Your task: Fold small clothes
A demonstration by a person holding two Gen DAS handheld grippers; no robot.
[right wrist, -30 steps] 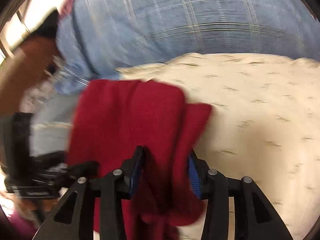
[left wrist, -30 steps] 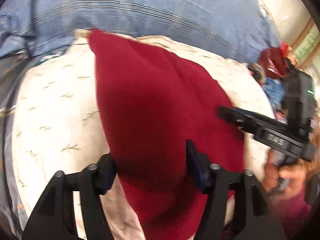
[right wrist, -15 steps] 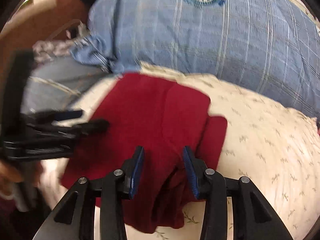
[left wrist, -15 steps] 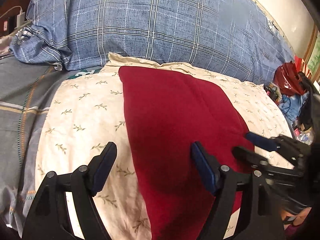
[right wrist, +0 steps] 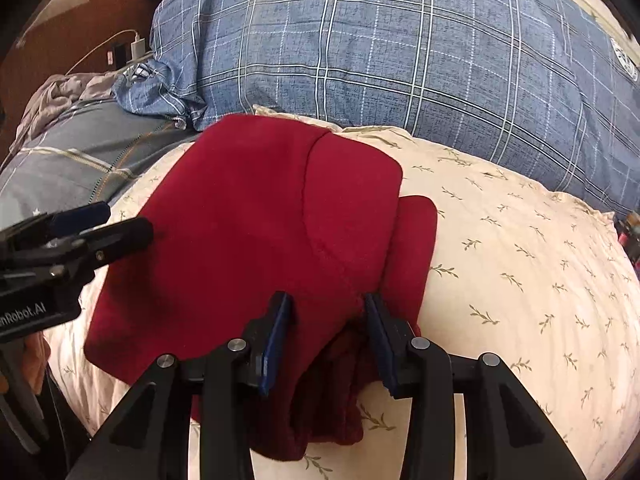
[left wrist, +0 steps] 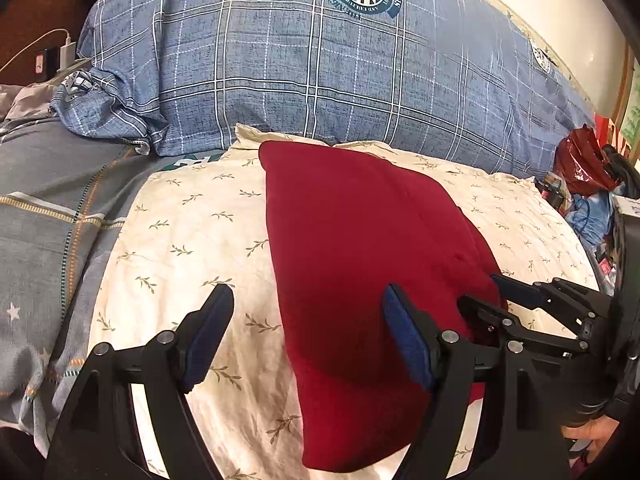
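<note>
The red garment [left wrist: 360, 264] is lying folded on the cream leaf-print pillow [left wrist: 180, 232], centre frame. The left gripper [left wrist: 308, 332] is standing wide, gripping nothing. The right gripper [right wrist: 328, 340] is standing narrower; whether its pads are pressing the bunched cloth between them cannot be told.

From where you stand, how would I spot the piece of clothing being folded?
Find the big blue plaid pillow. In front of it lies a cream leaf-print cushion, and on that rests the dark red garment, the only plain solid-coloured cloth there.
</note>
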